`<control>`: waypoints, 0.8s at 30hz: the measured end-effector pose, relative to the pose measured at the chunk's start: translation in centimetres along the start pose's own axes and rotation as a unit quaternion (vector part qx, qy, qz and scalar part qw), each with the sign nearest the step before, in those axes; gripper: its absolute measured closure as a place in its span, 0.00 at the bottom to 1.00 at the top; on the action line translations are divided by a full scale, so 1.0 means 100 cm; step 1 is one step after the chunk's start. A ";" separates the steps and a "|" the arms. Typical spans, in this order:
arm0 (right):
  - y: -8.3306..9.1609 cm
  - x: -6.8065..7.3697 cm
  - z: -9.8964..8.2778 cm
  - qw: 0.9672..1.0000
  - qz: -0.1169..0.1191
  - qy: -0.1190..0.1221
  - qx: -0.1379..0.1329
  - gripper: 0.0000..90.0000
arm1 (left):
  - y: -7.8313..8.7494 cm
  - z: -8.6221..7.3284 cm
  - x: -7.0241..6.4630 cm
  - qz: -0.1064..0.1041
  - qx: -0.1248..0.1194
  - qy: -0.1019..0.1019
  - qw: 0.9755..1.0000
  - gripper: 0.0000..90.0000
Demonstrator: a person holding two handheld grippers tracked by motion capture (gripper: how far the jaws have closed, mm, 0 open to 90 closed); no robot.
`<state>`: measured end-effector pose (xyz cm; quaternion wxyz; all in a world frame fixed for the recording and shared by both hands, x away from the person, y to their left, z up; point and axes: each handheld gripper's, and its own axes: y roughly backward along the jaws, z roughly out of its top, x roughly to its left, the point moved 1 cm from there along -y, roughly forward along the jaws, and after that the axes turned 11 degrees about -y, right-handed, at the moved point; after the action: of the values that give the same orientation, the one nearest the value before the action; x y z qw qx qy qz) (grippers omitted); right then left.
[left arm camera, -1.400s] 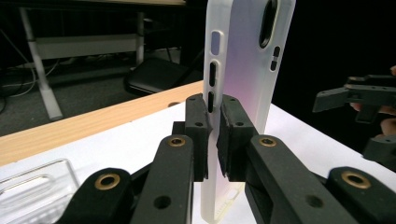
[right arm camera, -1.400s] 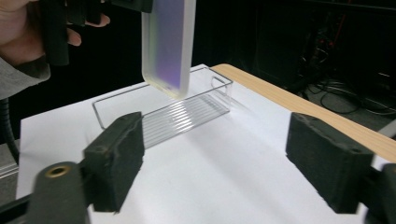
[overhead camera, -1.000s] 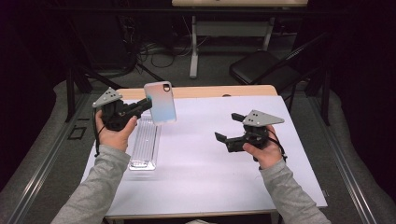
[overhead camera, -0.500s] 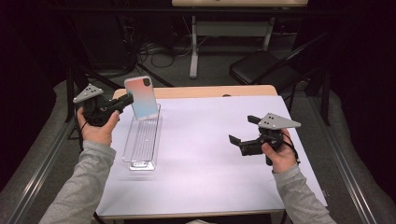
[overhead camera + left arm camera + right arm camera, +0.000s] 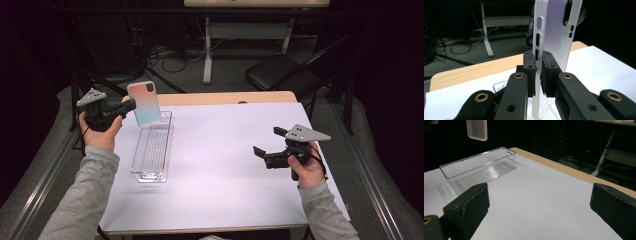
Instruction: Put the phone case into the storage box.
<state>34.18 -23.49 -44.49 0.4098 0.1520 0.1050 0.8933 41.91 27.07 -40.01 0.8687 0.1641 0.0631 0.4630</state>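
A phone case (image 5: 144, 104) with a pink-to-blue back hangs upright over the far end of a clear plastic tray (image 5: 152, 150). My left gripper (image 5: 131, 106) is shut on the case's edge. In the left gripper view the pads (image 5: 530, 67) pinch the translucent rim of the case (image 5: 554, 32) beside its button slots. My right gripper (image 5: 267, 141) hovers over the right side of the table. Its jaws have just been opening and now stand wide with nothing between them. The right gripper view (image 5: 541, 202) looks across at the tray (image 5: 474, 157) and the case's lower corner (image 5: 477, 129).
A white sheet (image 5: 225, 165) covers the wooden table, whose bare far edge (image 5: 225, 97) shows. A black chair (image 5: 280, 75) and a desk leg with cables stand on the floor beyond. Metal rails run along both sides.
My left hand has carried the case to the left, from over the tray's right side to its far left corner. My right hand has drifted right and slightly nearer.
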 end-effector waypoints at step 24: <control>0.008 -0.013 -0.010 1.000 -0.017 -0.020 -0.006 0.02 | -0.046 -0.021 0.026 0.004 0.045 -0.001 0.999 0.93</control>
<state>34.06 -25.07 -45.39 0.4281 0.1652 0.0938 0.8835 46.43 27.36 -43.45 0.8587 0.2037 0.0819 0.4631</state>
